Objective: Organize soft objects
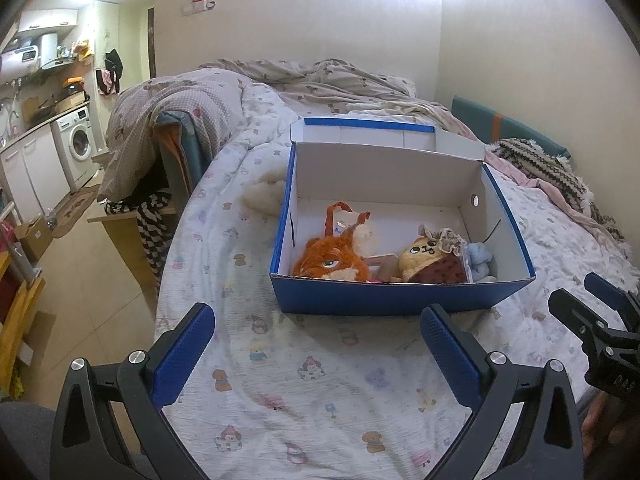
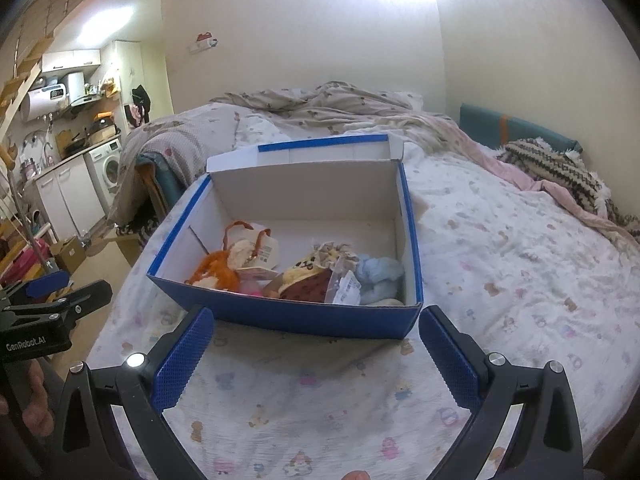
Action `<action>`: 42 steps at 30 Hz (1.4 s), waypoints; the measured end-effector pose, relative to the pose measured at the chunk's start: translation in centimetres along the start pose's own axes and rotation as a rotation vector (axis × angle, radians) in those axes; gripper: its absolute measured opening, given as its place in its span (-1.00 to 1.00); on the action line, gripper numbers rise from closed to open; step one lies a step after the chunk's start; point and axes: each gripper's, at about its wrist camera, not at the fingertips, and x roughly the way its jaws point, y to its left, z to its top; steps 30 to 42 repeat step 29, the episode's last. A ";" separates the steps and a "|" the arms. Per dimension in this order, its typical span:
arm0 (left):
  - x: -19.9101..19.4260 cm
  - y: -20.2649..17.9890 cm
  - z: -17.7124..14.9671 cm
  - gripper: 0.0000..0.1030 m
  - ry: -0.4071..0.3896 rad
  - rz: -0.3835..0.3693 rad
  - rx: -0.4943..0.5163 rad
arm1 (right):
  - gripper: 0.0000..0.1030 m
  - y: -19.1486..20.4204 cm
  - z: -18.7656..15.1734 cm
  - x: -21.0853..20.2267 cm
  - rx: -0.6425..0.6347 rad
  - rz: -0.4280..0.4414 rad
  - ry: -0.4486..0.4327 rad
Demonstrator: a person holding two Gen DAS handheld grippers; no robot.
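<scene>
I hold my left gripper (image 1: 318, 340) and right gripper (image 2: 316, 340) spread, empty, before the box (image 1: 400, 296), whose near wall half-hides the plush toys (image 1: 332, 260).

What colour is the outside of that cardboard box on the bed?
Blue outside, white inside: the open cardboard box shows it best in the left wrist view.

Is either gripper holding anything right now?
No. Left gripper and right gripper are open and hold nothing; toys lie in the blue cardboard box.

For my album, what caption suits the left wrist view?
Open tool hovering before a blue box of plush toys on a bed.
</scene>
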 end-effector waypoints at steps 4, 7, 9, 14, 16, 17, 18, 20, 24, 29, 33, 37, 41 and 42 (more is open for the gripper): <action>-0.1 -0.1 0.0 0.99 -0.002 0.001 0.003 | 1.00 -0.1 0.0 0.0 0.001 -0.001 0.001; -0.1 -0.1 0.0 0.99 -0.001 0.001 0.003 | 1.00 -0.1 0.0 0.0 0.000 -0.001 -0.002; -0.1 -0.2 0.0 0.99 0.000 0.001 0.002 | 1.00 -0.1 0.0 -0.1 0.001 -0.001 -0.003; -0.1 -0.1 0.0 0.99 -0.002 -0.007 0.000 | 1.00 -0.1 0.0 -0.1 -0.001 -0.002 -0.003; -0.1 -0.1 -0.1 0.99 -0.002 -0.008 -0.001 | 1.00 -0.1 0.0 -0.1 0.000 -0.002 -0.005; -0.1 -0.1 0.0 0.99 -0.001 -0.009 0.001 | 1.00 -0.1 0.1 -0.1 0.000 -0.003 -0.007; -0.1 -0.1 0.0 0.99 0.000 -0.009 0.004 | 1.00 -0.2 0.1 -0.1 0.000 -0.005 -0.007; -0.2 -0.2 0.0 0.99 -0.005 -0.003 0.013 | 1.00 -0.3 0.2 -0.1 0.001 -0.011 -0.006; -0.1 -0.5 -0.2 0.99 -0.004 0.003 0.030 | 1.00 -0.5 0.3 -0.1 -0.001 -0.014 -0.012; -0.4 -0.6 -0.4 0.99 -0.024 0.011 0.046 | 1.00 -0.6 0.4 -0.2 0.000 -0.012 -0.010; -0.4 -0.6 -0.4 0.99 -0.024 0.011 0.046 | 1.00 -0.6 0.4 -0.2 0.000 -0.012 -0.010; -0.4 -0.6 -0.4 0.99 -0.024 0.011 0.046 | 1.00 -0.6 0.4 -0.2 0.000 -0.012 -0.010; -0.4 -0.6 -0.4 0.99 -0.024 0.011 0.046 | 1.00 -0.6 0.4 -0.2 0.000 -0.012 -0.010; -0.4 -0.6 -0.4 0.99 -0.024 0.011 0.046 | 1.00 -0.6 0.4 -0.2 0.000 -0.012 -0.010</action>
